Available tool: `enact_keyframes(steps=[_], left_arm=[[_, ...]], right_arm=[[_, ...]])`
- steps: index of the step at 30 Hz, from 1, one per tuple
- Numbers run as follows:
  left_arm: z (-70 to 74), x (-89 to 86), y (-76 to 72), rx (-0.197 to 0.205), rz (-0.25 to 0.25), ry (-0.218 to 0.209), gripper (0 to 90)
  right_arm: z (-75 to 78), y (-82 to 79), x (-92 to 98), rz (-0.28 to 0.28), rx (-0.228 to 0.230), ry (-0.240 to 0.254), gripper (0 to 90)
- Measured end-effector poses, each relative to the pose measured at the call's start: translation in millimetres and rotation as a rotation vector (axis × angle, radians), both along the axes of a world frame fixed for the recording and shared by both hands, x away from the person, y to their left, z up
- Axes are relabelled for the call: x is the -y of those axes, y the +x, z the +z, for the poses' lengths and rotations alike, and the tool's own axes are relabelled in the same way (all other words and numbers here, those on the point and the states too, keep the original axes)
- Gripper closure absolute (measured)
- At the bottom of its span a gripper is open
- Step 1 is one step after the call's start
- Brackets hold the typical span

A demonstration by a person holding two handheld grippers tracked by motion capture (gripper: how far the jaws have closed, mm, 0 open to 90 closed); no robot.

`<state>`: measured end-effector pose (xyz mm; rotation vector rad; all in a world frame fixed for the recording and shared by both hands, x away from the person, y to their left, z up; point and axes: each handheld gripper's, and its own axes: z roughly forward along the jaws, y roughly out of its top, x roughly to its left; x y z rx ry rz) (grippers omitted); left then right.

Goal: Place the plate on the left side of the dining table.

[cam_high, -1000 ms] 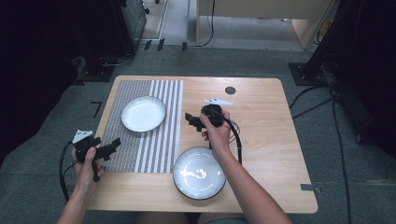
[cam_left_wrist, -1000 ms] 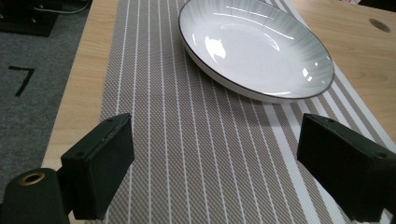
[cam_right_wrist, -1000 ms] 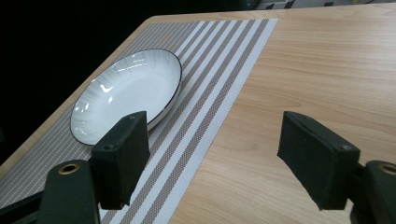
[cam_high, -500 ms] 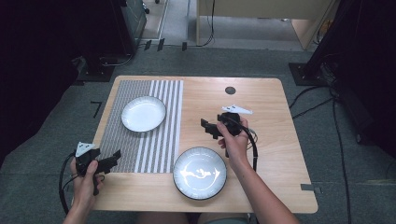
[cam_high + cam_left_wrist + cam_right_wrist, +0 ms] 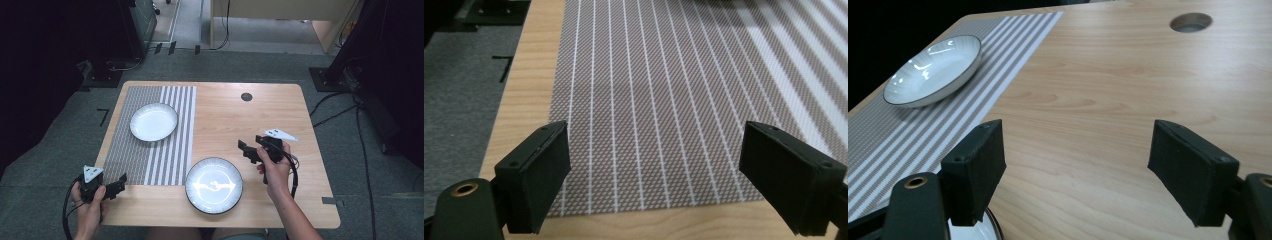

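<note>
A white plate [image 5: 153, 121] lies on the striped grey-and-white placemat [image 5: 150, 150] at the table's left. A second white plate [image 5: 214, 185] rests on bare wood near the front edge. My left gripper [image 5: 119, 183] hovers at the placemat's front left corner, and in the left gripper view its jaws [image 5: 654, 170] stand wide apart over the mat [image 5: 664, 100], holding nothing. My right gripper [image 5: 246, 149] sits just right of and behind the front plate, pointing left. The right gripper [image 5: 1075, 170] is open and empty above bare wood, with the far plate [image 5: 933, 70] ahead of it.
The wooden table [image 5: 280, 120] has a round cable hole [image 5: 246, 97] at its back. Grey carpet, cables and dark furniture surround the table. The front plate's rim [image 5: 990, 227] shows under the right gripper's left jaw.
The right hand has moved to the right and toward the front of the table, away from the middle. The left hand has drawn back to the front left corner.
</note>
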<state>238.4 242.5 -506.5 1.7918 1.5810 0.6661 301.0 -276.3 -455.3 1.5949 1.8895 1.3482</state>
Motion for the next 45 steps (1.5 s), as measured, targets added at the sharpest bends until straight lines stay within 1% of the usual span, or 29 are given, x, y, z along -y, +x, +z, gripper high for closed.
enact_keyframes(steps=[2,4,6,11,14,17,24,30,34,38,41,43,45], left_arm=[[-1.1,-0.8,-0.6,-0.003,0.002,0.0,12.7],[-3.3,-1.3,0.0,-0.009,0.009,0.017,12.7],[-5.3,-2.3,0.6,-0.02,0.01,0.013,12.7],[-6.7,-2.2,0.1,-0.027,0.016,0.017,12.7],[-8.7,-1.1,0.3,-0.036,0.017,0.036,12.7],[-9.6,0.6,0.7,-0.034,0.018,0.054,12.6],[-10.6,0.5,0.1,-0.027,0.021,0.051,11.8],[-11.4,0.3,-0.4,-0.02,0.02,0.049,11.4],[-11.5,0.3,-0.5,-0.02,0.021,0.048,11.5],[-11.5,0.3,-0.5,-0.02,0.021,0.048,11.5],[-11.5,0.4,-0.6,-0.02,0.022,0.048,11.5],[-11.5,0.4,-0.6,-0.02,0.023,0.047,11.5],[-11.5,0.4,-0.6,-0.02,0.023,0.047,11.5]], right_arm=[[-3.9,-5.9,9.6,-0.015,-0.001,-0.011,22.5],[-7.0,-11.2,18.0,-0.032,-0.003,-0.018,22.5],[-10.3,-17.0,28.3,-0.048,-0.007,-0.012,22.5],[-15.9,-30.9,54.5,-0.096,-0.008,-0.018,22.5],[-19.7,-39.3,69.2,-0.123,-0.014,-0.029,22.5],[-24.6,-48.1,82.8,-0.15,-0.018,-0.042,22.4],[-40.5,-67.1,112.6,-0.21,-0.041,-0.078,22.2],[-49.9,-82.9,134.5,-0.252,-0.055,-0.081,22.2],[-53.1,-91.1,142.3,-0.267,-0.063,-0.093,22.2],[-57.9,-98.5,144.8,-0.275,-0.078,-0.115,21.7],[-62.8,-101.9,143.7,-0.275,-0.091,-0.161,21.2],[-66.2,-103.7,141.6,-0.275,-0.099,-0.206,20.9],[-68.6,-105.1,139.5,-0.27,-0.112,-0.231,20.0]])
